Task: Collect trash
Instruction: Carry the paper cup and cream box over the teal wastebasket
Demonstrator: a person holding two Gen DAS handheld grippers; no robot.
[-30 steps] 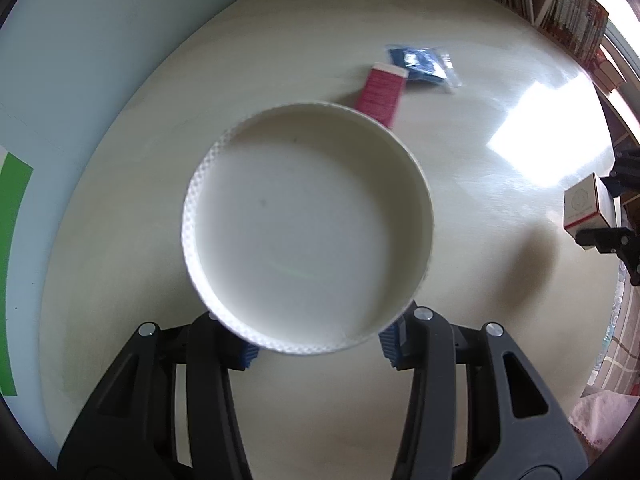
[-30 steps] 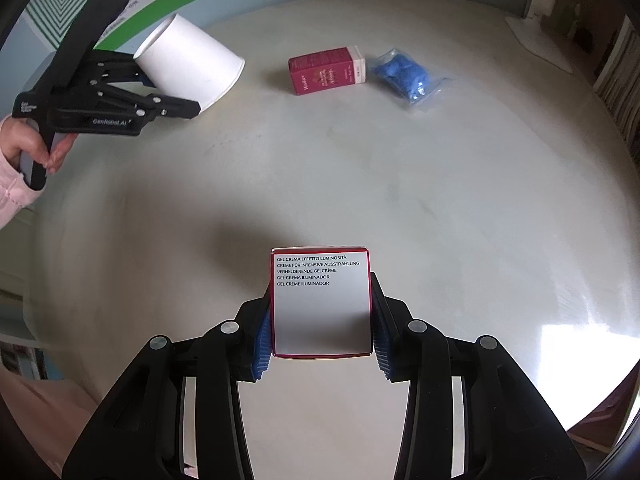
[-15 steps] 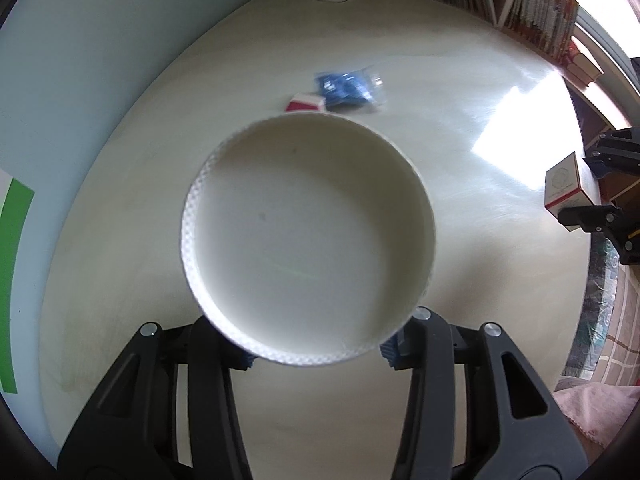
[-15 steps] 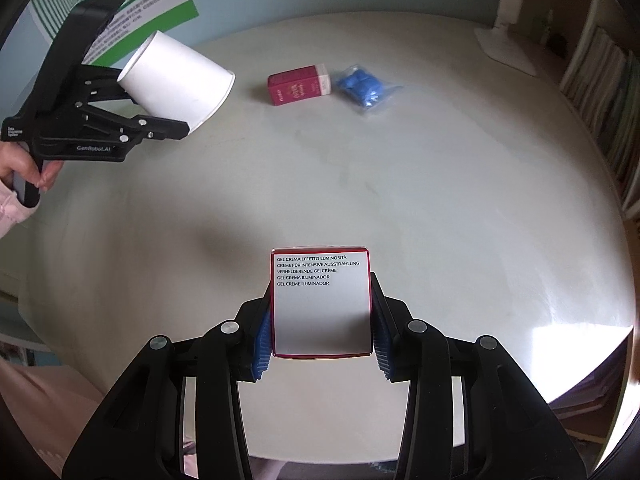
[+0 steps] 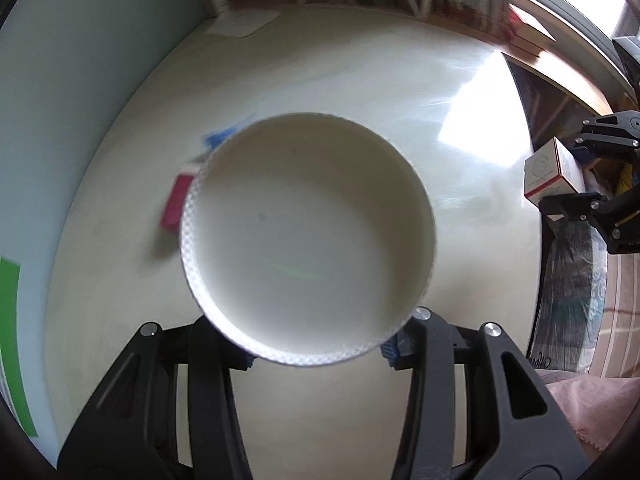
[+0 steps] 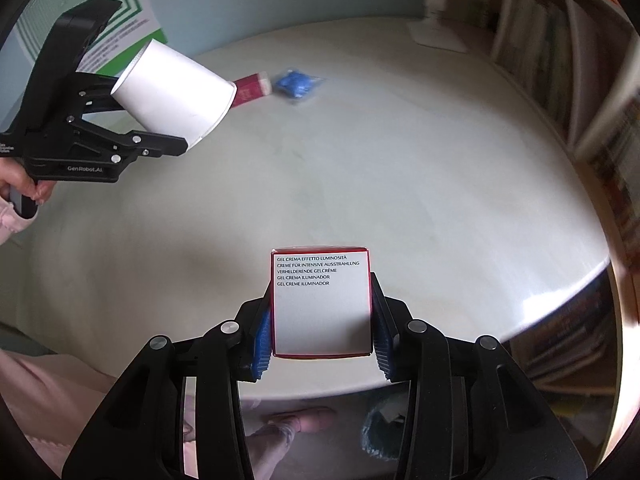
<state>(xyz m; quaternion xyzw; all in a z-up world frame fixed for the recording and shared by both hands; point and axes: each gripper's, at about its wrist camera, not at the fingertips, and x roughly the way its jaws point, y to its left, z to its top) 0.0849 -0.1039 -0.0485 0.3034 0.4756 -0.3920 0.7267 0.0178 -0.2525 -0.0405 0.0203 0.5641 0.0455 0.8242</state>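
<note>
My left gripper (image 5: 316, 354) is shut on a white paper cup (image 5: 308, 240), base toward the camera, held above the table; it also shows in the right wrist view (image 6: 176, 96). My right gripper (image 6: 320, 344) is shut on a white and red cream box (image 6: 320, 304), seen from the left wrist at the far right (image 5: 548, 174). A dark red box (image 6: 250, 88) and a blue plastic packet (image 6: 296, 82) lie on the far side of the round table (image 6: 400, 184). In the left wrist view the cup hides most of both.
Bookshelves (image 6: 560, 72) line the right and far side. A white lamp base (image 6: 438, 36) stands at the table's back edge. A green and white poster (image 6: 100, 36) hangs on the wall at left. The person's foot (image 6: 300, 420) and a bluish object are below the table's edge.
Both grippers have drawn back and risen from the table, each keeping its object. The red box and blue packet now look farther off and slid left behind the cup in the left view.
</note>
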